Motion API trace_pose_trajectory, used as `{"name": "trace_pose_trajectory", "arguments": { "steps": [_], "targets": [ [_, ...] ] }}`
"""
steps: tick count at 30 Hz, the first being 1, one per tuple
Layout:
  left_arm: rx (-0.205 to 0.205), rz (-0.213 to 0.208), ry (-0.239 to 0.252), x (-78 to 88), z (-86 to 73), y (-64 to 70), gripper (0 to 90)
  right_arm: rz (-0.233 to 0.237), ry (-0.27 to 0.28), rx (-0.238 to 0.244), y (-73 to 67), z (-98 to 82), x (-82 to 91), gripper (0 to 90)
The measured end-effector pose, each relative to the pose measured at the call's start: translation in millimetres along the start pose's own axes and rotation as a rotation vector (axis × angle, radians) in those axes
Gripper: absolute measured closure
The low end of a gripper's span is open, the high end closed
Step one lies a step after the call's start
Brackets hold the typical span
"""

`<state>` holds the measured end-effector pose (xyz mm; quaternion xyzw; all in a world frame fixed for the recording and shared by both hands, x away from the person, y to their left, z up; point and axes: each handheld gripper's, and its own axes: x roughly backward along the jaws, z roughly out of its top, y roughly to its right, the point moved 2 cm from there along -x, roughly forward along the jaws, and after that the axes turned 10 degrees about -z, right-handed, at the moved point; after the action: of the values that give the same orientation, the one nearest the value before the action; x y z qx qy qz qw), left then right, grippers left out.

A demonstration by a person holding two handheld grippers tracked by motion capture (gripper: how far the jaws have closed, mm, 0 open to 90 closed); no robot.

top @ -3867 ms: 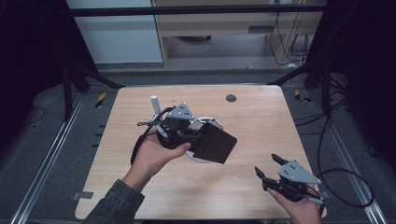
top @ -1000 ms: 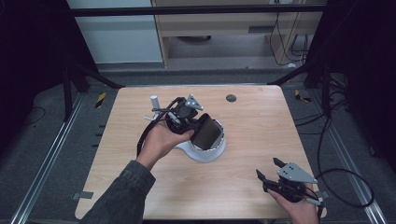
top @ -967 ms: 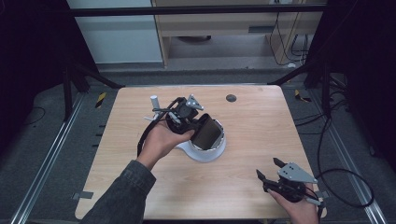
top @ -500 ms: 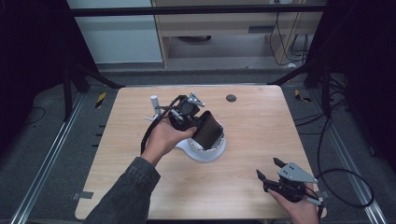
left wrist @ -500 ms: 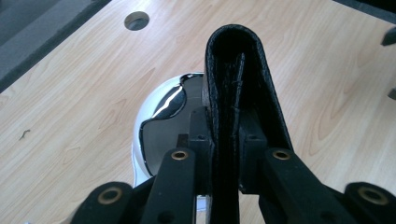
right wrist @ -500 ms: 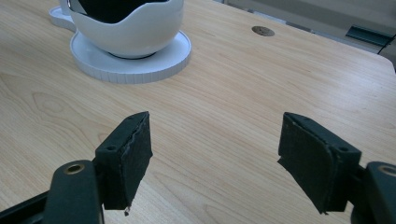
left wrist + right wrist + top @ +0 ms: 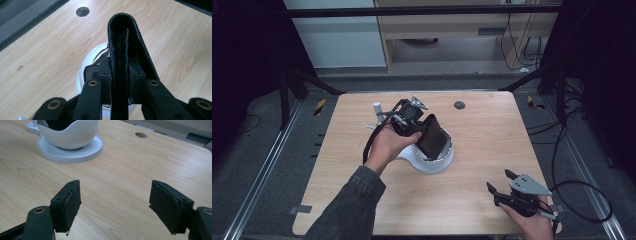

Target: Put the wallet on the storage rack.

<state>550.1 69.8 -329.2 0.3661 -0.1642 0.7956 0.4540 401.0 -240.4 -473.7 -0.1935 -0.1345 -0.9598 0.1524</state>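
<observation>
A person's left gripper [image 7: 424,131] lowers a folded black leather wallet [image 7: 432,136] into a white bowl-shaped holder [image 7: 437,161] on a round base at the middle of the wooden table [image 7: 482,135]. Its jaws have just been easing apart, yet the pads [image 7: 103,72] are against the wallet, which stands partly inside the holder. Setting it down and letting go appears to remain. The right gripper [image 7: 503,182] rests near the table's front corner, jaws wide and empty.
</observation>
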Motion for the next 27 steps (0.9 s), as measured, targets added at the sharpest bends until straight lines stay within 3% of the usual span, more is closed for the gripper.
{"name": "trace_pose_trajectory", "arguments": {
  "steps": [4,8,14,27],
  "targets": [
    [0.010,0.018,0.008,2.1,-1.2,-2.5,69.0,0.000,-0.002,0.003,0.4,-0.5,-0.3,25.2],
    [0.015,0.016,0.007,2.9,-2.6,-3.3,68.8,0.001,-0.002,0.004,0.2,-0.6,-0.4,25.2],
    [0.018,0.038,0.038,8.1,-1.9,-1.8,61.3,0.001,-0.004,0.003,-0.1,-0.7,-0.6,25.2],
    [0.008,0.059,0.099,32.6,-8.7,2.9,55.0,0.001,-0.005,0.005,-0.6,-0.9,-0.8,25.0]
  ]
}}
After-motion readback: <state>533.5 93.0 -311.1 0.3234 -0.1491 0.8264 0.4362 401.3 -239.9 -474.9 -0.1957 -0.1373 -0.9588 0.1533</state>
